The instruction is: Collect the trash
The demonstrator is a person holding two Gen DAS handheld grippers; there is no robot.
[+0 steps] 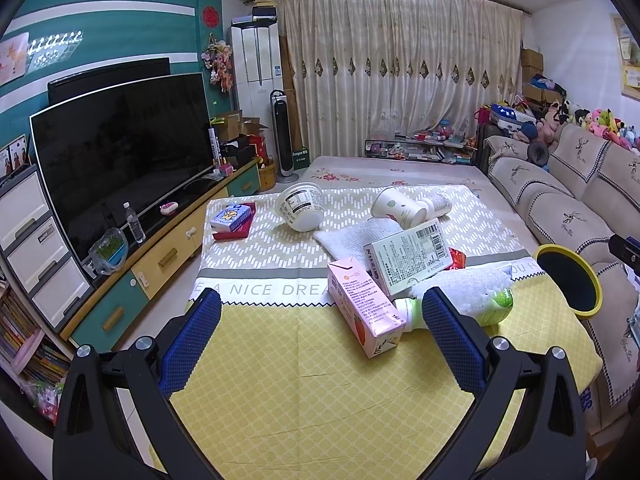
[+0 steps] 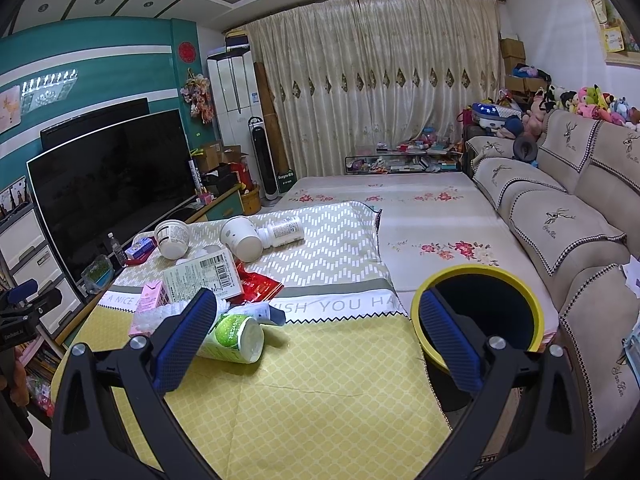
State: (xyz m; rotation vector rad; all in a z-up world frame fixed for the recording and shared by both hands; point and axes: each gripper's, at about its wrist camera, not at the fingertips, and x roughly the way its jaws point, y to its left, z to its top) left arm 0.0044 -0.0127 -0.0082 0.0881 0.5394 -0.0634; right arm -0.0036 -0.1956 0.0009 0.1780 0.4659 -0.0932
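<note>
I'm at the start of a pick: both grippers hover empty over the yellow cloth, fingers wide on my left gripper [image 1: 322, 334] and right gripper [image 2: 318, 332]. The green cup [image 2: 236, 338] lies on its side near my right gripper's left finger, long axis running left-far to right-near, white end towards me. Next I'd close on it, then carry it right to the yellow-rimmed bin [image 2: 478, 276]

Left gripper [image 1: 322, 310] hangs wide open over the yellow cloth [image 1: 304, 380], pink carton [image 1: 362, 306] lying just beyond.
</note>
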